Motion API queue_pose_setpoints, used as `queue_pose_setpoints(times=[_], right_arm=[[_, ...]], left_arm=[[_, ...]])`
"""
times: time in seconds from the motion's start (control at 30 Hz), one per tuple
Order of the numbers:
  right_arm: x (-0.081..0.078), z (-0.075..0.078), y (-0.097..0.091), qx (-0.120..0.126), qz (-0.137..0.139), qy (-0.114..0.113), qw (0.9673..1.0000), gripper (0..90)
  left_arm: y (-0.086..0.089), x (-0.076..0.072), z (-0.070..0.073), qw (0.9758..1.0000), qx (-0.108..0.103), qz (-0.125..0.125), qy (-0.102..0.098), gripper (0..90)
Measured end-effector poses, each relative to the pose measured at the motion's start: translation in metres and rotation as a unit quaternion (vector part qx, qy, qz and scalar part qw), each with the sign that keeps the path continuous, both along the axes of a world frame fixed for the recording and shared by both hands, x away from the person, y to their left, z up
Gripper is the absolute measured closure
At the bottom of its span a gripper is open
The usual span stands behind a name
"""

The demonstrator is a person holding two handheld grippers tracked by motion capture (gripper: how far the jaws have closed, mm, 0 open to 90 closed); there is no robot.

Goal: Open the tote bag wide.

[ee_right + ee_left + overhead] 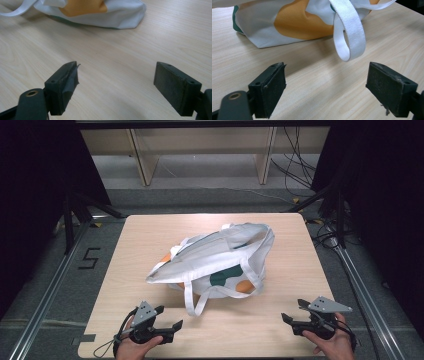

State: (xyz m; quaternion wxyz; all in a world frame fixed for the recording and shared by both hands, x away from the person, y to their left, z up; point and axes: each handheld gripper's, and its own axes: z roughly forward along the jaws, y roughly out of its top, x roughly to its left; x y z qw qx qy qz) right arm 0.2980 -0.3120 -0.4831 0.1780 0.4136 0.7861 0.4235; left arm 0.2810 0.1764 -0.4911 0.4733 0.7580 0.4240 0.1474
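Your white cloth tote bag with orange and green patches (220,262) lies slumped on its side in the middle of the light wooden table (150,232), untouched as far as can be seen. One white webbing handle loop (192,301) trails off its near edge towards you. Your left tongs (167,317) sit low at the near left of the table, jaws wide apart with nothing between them; in the left gripper view that loop hangs just ahead of them. Your right tongs (294,312) rest at the near right, also spread wide and empty, well apart from the bag. Judging by this, nothing is gripped yet: the reach, the grasp and whatever handling follows are all left to do.
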Motion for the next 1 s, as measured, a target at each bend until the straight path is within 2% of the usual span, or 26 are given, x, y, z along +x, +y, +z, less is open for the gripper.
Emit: queue_pose_setpoints(times=[0.07,0.13,0.17,0.2,0.23,0.3,0.37,0.43,0.67,0.7,0.77,0.8,0.9,0.93,0.97,1.0], right_arm=[[-0.0001,0.0001,-0.0001,0.0,-0.001,0.0,1.0,20.5],[0.0001,-0.0002,-0.0003,-0.003,-0.001,-0.001,1.0,21.0],[-0.0022,0.0005,0.0011,-0.002,-0.009,0.012,0.9999,21.6],[-0.001,0.0,0.0003,-0.009,-0.004,0.003,0.9999,22.0],[0.0002,-0.0007,-0.0003,-0.01,0.0,0.003,0.9999,22.0],[-0.0008,-0.0008,0.0006,-0.008,-0.005,0.008,0.9999,21.9],[0.001,-0.0015,-0.0011,-0.015,0.003,-0.002,0.9999,20.9],[0.0002,-0.0017,-0.0005,-0.013,-0.003,0.007,0.9999,19.7],[0.0002,-0.0008,-0.0017,-0.016,-0.002,0.005,0.9999,20.6],[0.0001,-0.0014,-0.0012,-0.019,0.003,0.001,0.9998,23.3],[0.0007,-0.0015,-0.0015,-0.022,0.004,-0.008,0.9997,23.8],[0.0,-0.0012,-0.0009,-0.019,0.002,0.003,0.9998,25.0],[-0.0005,0.0007,-0.0008,-0.016,-0.004,0.002,0.9999,26.5],[-0.0017,0.002,0.0,-0.011,-0.008,0.008,0.9999,27.6],[0.0005,0.0017,-0.0008,-0.015,0.008,-0.004,0.9999,28.3],[-0.0025,0.0041,0.0005,-0.012,0.0,0.008,0.9999,29.1]], left_arm=[[-0.0007,-0.0007,0.0,1.0,0.001,0.004,0.001,14.7],[-0.0008,0.0002,-0.0002,1.0,0.002,-0.004,-0.006,14.7],[-0.0008,0.0001,-0.0002,1.0,0.003,-0.005,-0.006,14.7],[-0.0009,0.0001,-0.0003,1.0,0.001,-0.005,-0.006,14.7],[-0.0017,-0.0008,-0.0003,1.0,-0.002,0.003,-0.002,14.7],[-0.0002,-0.0001,0.0,0.9999,0.01,-0.006,-0.006,14.7],[-0.0001,0.0001,0.0001,0.9999,0.013,-0.008,-0.007,14.7],[0.0,0.0002,0.0002,0.9998,0.015,-0.01,-0.008,14.7],[-0.0002,0.0001,0.0001,0.9998,0.017,-0.01,-0.008,14.7],[-0.0003,0.0001,0.0001,0.9998,0.018,-0.01,-0.008,14.7],[-0.0013,-0.0005,-0.0006,0.9999,0.012,-0.004,-0.002,14.7],[-0.0014,-0.0007,-0.0006,0.9999,0.011,-0.001,-0.001,14.7],[-0.0012,0.0,-0.0007,1.0,0.005,-0.003,0.003,14.8],[-0.0011,0.0004,-0.0004,1.0,0.005,-0.003,0.005,15.0],[-0.0021,0.0009,-0.0004,1.0,-0.001,0.0,0.004,15.1],[-0.0015,0.0015,0.0004,1.0,0.002,0.0,0.002,15.4]])
